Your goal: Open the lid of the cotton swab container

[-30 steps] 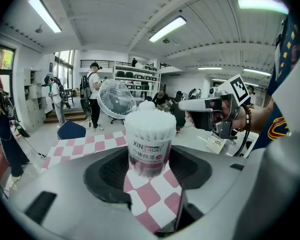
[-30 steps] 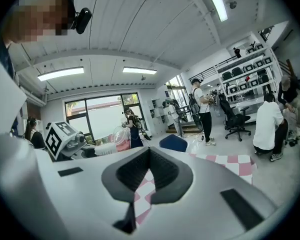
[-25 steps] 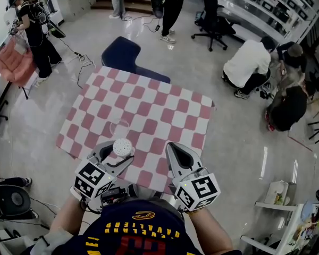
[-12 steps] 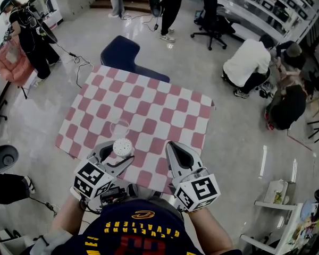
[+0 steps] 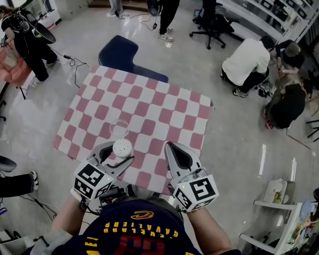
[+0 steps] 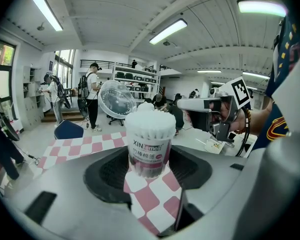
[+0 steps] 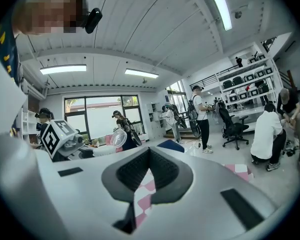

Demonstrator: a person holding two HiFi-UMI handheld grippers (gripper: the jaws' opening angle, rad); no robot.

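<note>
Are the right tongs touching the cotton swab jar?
Apart. Head view shows checkered cloth between the right tongs and the cotton swab jar, held by the left tongs.

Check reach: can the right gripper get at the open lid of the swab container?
Probably yes. The right gripper, jaws shut and empty, sits beside the cotton swab container that the left gripper holds. Nothing shows between it and the lid, tipped open on the container's far side.

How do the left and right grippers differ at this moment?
On the left gripper the jaws stand wide apart; on the right gripper they are pressed together. The left gripper grips the cotton swab container, its clear lid flipped open; the right gripper holds nothing. Both hover over the near edge of the checkered cloth and carry marker cubes.
</note>
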